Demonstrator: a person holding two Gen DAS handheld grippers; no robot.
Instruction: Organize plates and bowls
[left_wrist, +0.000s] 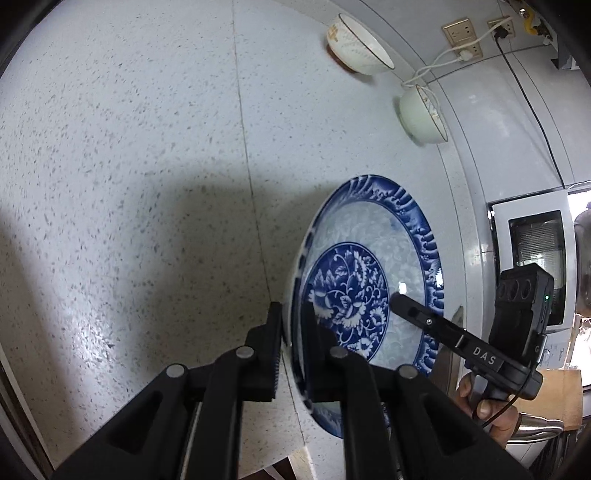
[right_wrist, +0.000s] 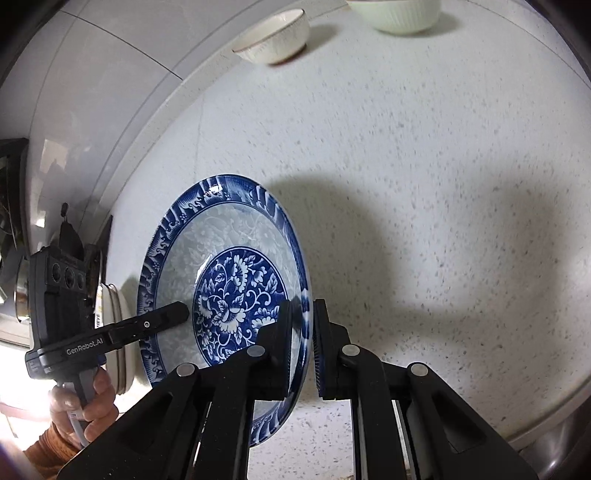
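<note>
A blue-and-white floral plate is held above the speckled counter; it also shows in the right wrist view. My left gripper is shut on its left rim. My right gripper is shut on the opposite rim. Each gripper shows in the other's view, the right one and the left one, with a finger lying over the plate's face. A cream bowl and a pale green bowl stand on the counter near the wall; they also show as the cream bowl and the green bowl.
A tiled wall with power sockets and cables runs behind the bowls. A white appliance stands at the right. A white lidded pot sits behind the plate. The counter's front edge is just below the grippers.
</note>
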